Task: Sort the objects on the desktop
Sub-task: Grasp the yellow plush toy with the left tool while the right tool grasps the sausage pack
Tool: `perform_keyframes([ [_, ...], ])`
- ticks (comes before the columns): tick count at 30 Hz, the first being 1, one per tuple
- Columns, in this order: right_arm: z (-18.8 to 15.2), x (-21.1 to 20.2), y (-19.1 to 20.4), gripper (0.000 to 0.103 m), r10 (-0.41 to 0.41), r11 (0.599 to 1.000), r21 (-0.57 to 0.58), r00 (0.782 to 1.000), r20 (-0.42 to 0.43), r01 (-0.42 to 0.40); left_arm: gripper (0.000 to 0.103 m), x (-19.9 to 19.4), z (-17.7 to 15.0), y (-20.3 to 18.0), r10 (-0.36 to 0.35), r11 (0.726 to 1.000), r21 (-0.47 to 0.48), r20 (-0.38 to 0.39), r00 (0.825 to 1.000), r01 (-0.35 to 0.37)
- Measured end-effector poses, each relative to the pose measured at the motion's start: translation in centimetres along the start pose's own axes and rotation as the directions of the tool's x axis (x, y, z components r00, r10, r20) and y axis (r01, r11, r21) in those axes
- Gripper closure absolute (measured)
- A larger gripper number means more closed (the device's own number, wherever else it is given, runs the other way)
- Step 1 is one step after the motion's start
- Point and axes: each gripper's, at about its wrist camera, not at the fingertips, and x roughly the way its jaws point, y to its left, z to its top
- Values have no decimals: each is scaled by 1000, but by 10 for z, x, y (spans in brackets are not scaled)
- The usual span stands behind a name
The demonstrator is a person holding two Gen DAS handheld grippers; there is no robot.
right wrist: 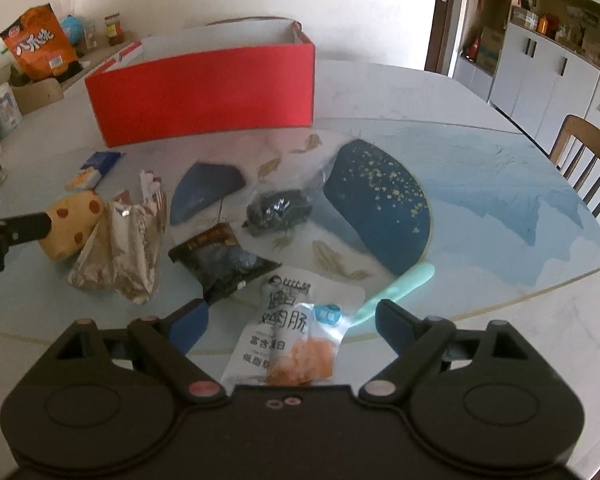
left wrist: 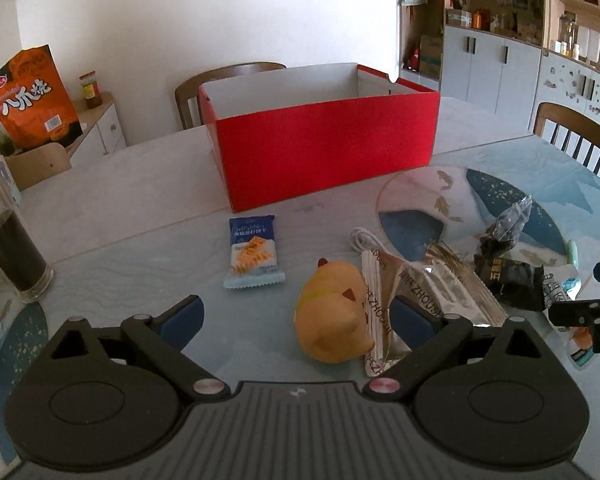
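Left gripper (left wrist: 296, 316) hanging open around yellow cat toy (left wrist: 332, 316); right gripper (right wrist: 292, 316) spread wide over chicken sausage pack (right wrist: 288, 336), holding nothing. Risk: left finger catching foil wrapper (left wrist: 384, 300) touching toy, dragging both toward red box (left wrist: 324, 148)

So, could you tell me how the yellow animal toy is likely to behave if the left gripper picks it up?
The yellow toy looks rounded and smooth, so it may slip or roll between the open left gripper fingers. It lies on its side against a silver foil bag, which would probably shift too.
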Motion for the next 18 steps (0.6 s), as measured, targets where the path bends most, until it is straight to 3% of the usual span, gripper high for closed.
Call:
perform_keyframes([
  [18,-15,17,1,19,4,1000,12,998,-66,-4,9,19,-6,2,-17,1000,-15,-47,999,16],
])
